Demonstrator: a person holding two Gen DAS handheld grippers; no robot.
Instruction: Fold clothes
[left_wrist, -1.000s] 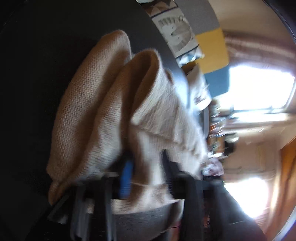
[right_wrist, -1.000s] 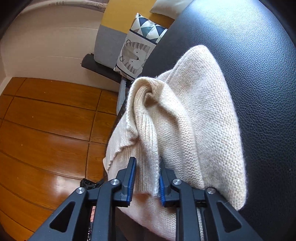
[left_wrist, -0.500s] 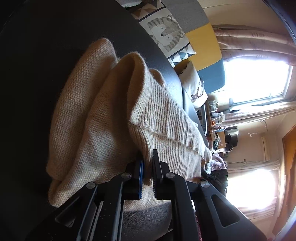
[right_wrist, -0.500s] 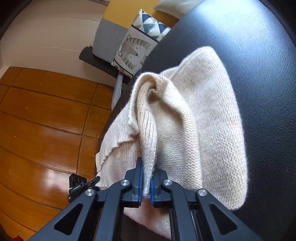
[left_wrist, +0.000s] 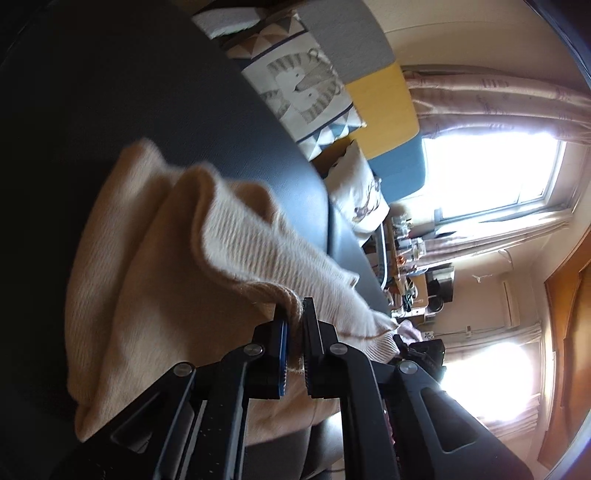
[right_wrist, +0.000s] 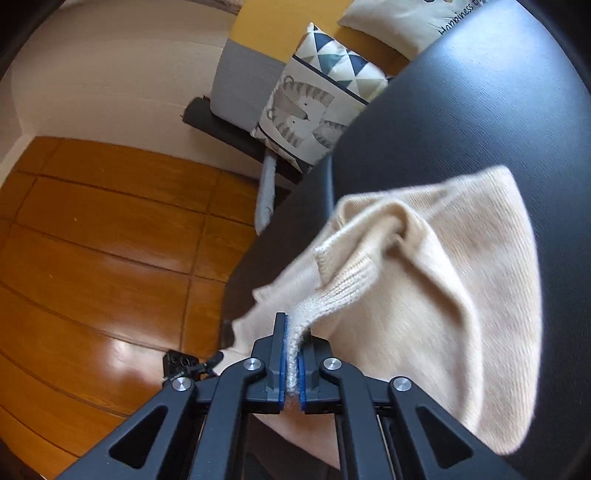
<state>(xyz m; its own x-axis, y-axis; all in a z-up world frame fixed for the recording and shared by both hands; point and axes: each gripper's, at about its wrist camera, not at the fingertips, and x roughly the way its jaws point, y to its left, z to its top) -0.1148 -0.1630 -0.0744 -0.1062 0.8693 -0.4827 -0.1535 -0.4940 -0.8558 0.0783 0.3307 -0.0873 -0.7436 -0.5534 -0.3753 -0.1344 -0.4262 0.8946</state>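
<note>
A black leather surface (right_wrist: 480, 110) fills much of both views. Beyond it, a cat-print cushion (right_wrist: 314, 110) leans on a grey, yellow and blue sofa (left_wrist: 384, 107). Pink curtains (left_wrist: 498, 99) frame a bright window (left_wrist: 487, 177). The floor (right_wrist: 92, 240) is glossy orange wood.

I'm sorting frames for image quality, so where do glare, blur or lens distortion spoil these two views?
Left wrist view: the window is blown out white, the black tabletop falls into deep shadow, and the cream sweater is slightly motion-blurred. Right wrist view: evenly lit, with a glare patch on the wooden floor and sweater edges smeared. Both show fisheye bending at the rims.
</note>
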